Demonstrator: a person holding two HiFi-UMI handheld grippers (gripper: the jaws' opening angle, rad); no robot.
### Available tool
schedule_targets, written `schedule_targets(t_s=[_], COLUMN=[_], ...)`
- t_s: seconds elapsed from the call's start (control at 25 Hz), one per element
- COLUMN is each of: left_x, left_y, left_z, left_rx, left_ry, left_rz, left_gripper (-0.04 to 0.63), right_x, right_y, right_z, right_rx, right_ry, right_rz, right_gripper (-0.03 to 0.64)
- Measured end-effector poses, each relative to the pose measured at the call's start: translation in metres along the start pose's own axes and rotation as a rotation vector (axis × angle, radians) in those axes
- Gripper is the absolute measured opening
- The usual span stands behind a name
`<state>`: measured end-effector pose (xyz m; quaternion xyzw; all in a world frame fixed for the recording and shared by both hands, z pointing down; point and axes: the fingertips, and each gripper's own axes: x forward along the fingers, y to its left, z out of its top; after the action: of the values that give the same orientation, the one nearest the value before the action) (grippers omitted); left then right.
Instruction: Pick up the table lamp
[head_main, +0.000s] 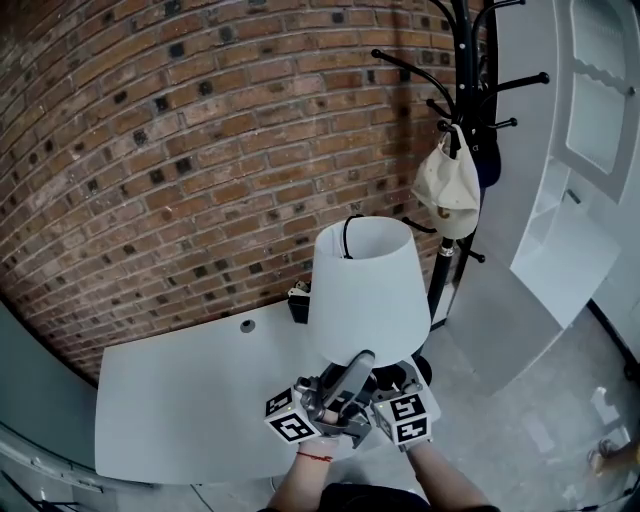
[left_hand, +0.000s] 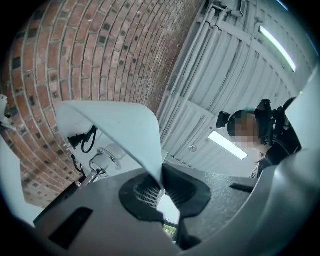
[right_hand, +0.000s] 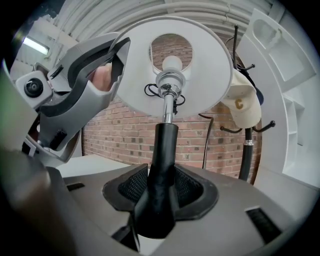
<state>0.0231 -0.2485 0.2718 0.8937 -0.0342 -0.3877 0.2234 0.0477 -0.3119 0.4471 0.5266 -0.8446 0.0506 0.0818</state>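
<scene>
The table lamp has a white cone shade (head_main: 365, 290) and a black stem (right_hand: 161, 175). It is held up in front of me, above the white table's (head_main: 190, 400) right end. My left gripper (left_hand: 161, 189) is shut on the lower rim of the shade (left_hand: 125, 130), and in the right gripper view it (right_hand: 80, 80) clamps the shade's left edge. My right gripper (right_hand: 161, 192) is shut on the black stem, below the metal socket and bulb (right_hand: 171, 65). In the head view both grippers (head_main: 345, 385) (head_main: 395, 385) sit close together under the shade. The lamp's base is hidden.
A black coat rack (head_main: 455, 150) with a cream cap (head_main: 450, 185) stands just right of the lamp, by the brick wall. A small black item (head_main: 298, 303) lies on the table's far edge. White shelving (head_main: 580, 200) fills the right side.
</scene>
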Motion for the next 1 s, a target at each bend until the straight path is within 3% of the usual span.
schedule_targets(t_s=[1.0], left_x=[0.049], left_y=[-0.035], left_z=[0.02], left_rx=[0.109], left_ry=[0.024], left_rz=[-0.034], left_gripper=[0.008], right_x=[-0.011], right_y=[-0.011], right_z=[0.066], right_rx=[-0.016], right_ry=[-0.147], right_rz=[0.035], right_gripper=[0.164])
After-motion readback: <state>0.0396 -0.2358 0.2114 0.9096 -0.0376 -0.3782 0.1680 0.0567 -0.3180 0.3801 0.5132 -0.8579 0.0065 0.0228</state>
